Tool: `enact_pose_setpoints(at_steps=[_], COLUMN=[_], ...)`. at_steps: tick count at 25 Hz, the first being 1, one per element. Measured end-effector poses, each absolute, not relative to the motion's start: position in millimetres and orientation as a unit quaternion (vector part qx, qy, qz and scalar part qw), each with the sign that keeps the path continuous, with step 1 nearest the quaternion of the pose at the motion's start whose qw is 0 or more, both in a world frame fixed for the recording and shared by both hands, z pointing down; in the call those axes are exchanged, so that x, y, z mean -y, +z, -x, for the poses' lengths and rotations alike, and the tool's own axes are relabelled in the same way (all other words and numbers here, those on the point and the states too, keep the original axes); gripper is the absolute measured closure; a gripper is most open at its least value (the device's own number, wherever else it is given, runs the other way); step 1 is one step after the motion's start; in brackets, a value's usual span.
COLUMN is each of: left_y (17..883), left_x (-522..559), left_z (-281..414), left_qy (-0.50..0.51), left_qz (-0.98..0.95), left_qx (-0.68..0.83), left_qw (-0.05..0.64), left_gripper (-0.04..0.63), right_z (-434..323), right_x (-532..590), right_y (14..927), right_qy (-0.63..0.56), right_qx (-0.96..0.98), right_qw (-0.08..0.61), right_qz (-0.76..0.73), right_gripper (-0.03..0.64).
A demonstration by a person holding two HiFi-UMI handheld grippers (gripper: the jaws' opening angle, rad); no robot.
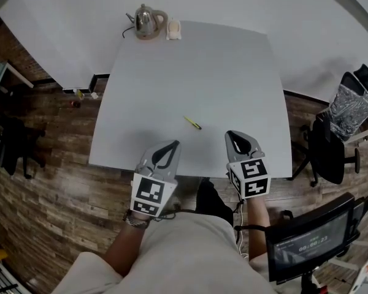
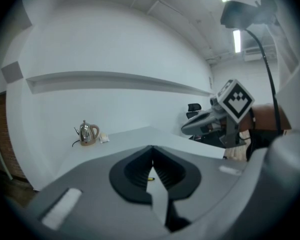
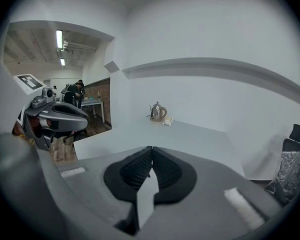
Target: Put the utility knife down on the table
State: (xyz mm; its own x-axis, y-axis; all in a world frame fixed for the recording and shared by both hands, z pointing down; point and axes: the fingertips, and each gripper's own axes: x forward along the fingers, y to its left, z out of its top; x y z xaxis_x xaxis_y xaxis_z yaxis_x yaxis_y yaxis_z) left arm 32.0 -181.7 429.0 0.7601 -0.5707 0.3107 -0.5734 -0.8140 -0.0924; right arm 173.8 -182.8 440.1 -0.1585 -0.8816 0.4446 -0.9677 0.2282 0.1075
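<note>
1. Left gripper: jaws together, empty, over the table's near edge
2. Knife: lies flat on the table, just beyond and between both grippers; probably light, stiff and slim, best pinched across mid-handle
3. Right gripper: jaws together, empty
4. Table: white, smooth, likely slippery; kettle at far edge; wood floor, chair at right
</note>
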Motion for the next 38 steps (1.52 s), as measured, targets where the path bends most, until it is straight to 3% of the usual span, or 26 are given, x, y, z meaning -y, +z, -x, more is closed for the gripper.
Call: enact_pose_setpoints(at_steps=[14, 38], left_y=[403, 348], left_x=[172, 205], left_z=[-25, -58], left_qy=[0.147, 0.126], left_qz=[-0.95, -0.93], left_qx=[0.273, 0.331], left_qw=[-0.035, -0.1], left_gripper=[0.589, 0.589], right_z=[-174, -220], right_x=[131, 148], right_y=[393, 309], right_qy=[0.073, -0.006], right_qx=[0.719, 0.749], right_qw=[0.187, 0.103], right_qz=[-0.665, -0.654], right_gripper=[0.612, 0.612])
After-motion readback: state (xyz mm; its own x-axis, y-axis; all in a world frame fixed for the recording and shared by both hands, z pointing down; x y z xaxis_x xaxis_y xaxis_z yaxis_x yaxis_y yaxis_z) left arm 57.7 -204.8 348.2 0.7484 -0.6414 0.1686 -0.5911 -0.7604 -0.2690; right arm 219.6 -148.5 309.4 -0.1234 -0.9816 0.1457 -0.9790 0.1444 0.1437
